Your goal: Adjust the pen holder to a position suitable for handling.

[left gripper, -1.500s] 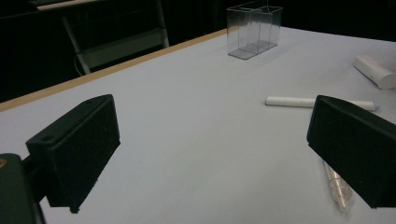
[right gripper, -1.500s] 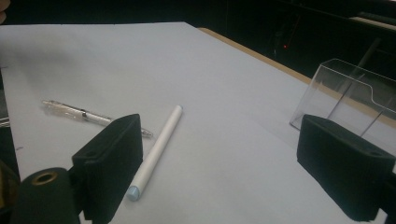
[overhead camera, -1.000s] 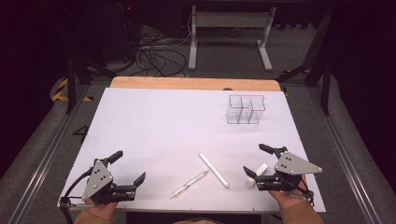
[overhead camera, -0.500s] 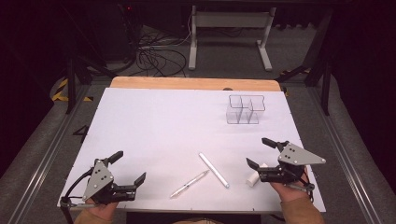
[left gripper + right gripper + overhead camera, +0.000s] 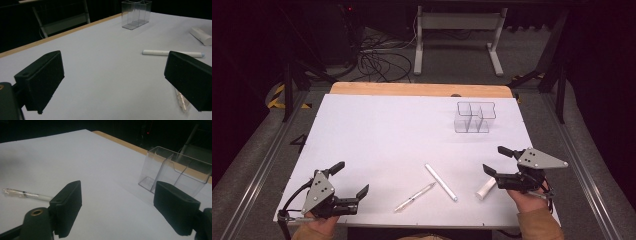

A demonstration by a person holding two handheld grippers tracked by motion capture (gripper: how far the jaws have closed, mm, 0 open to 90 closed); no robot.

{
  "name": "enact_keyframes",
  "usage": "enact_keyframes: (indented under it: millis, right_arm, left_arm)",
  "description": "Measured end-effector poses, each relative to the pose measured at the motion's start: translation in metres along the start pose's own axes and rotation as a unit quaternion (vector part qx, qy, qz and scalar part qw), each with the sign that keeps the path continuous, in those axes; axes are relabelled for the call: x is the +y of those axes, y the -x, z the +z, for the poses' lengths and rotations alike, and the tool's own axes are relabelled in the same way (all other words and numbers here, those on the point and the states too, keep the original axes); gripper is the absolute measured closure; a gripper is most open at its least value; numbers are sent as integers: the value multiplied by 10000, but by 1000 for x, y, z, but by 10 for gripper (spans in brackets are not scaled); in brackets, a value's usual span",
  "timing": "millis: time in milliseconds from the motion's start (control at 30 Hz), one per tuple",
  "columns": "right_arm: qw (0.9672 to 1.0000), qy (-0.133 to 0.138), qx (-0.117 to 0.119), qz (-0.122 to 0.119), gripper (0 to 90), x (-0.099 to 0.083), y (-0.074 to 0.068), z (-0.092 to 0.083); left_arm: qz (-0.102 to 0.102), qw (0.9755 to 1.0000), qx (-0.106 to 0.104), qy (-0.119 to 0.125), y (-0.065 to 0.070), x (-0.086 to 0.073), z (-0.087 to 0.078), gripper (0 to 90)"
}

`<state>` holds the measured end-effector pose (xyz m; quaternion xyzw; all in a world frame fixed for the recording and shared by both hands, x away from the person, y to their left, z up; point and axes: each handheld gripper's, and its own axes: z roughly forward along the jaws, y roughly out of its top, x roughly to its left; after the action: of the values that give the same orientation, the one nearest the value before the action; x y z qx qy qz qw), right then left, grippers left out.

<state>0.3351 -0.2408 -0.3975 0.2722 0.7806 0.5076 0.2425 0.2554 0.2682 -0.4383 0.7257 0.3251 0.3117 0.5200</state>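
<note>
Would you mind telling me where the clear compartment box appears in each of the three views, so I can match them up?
High view: the clear compartment box stands on the white table, upper right of centre, near the far wooden edge.
Left gripper view: top, right of centre, beyond the white marker.
Right gripper view: right side, behind the right finger.
Shared landmark: the table's wooden far edge runs just behind the box.

Two tools, left and right, one clear pen, one white marker, one white tube, one clear organizer, one bench
</note>
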Motion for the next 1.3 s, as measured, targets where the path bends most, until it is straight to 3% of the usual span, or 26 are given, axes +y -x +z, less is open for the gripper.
enact_keyframes:
  millis: [33, 67, 100, 133, 167, 300, 667, 1100, 1300]
  right_arm:
    - [9991, -411, -43, -94, 231, 6, 0, 1]
    - [9972, -643, -205, -326, 232, 12, -2, 0]
    - [9964, -652, -298, -461, 235, 19, -3, -2]
    - [9964, -652, -298, -461, 235, 19, -3, -2]
    - [9976, -567, -143, -371, 230, 31, 2, -6]
    - [9971, -627, -119, -413, 228, 42, 7, -6]
    - [9965, -729, -131, -397, 228, 62, 35, 8]
    - [9969, -766, 45, -172, 229, 71, 57, 30]
    - [9967, -748, 47, -301, 232, 72, 61, 38]
  left_arm:
    - [-21, 10000, -11, 1, 0, 0, 0, 34]
    - [-21, 10000, -11, 1, 0, 0, 0, 34]
    - [-23, 10000, -16, -3, 0, 0, 1, 34]
    - [-13, 10000, -13, -2, 0, 0, 1, 34]
    - [-12, 10000, -28, -10, 0, 0, 1, 34]
    - [3, 10000, -25, 8, 0, 0, 0, 34]
    - [-16, 10000, -25, -11, 0, 0, 1, 34]
    - [-14, 10000, -30, -16, 0, 0, 1, 34]
    - [-10, 10000, -24, -23, 0, 0, 2, 34]
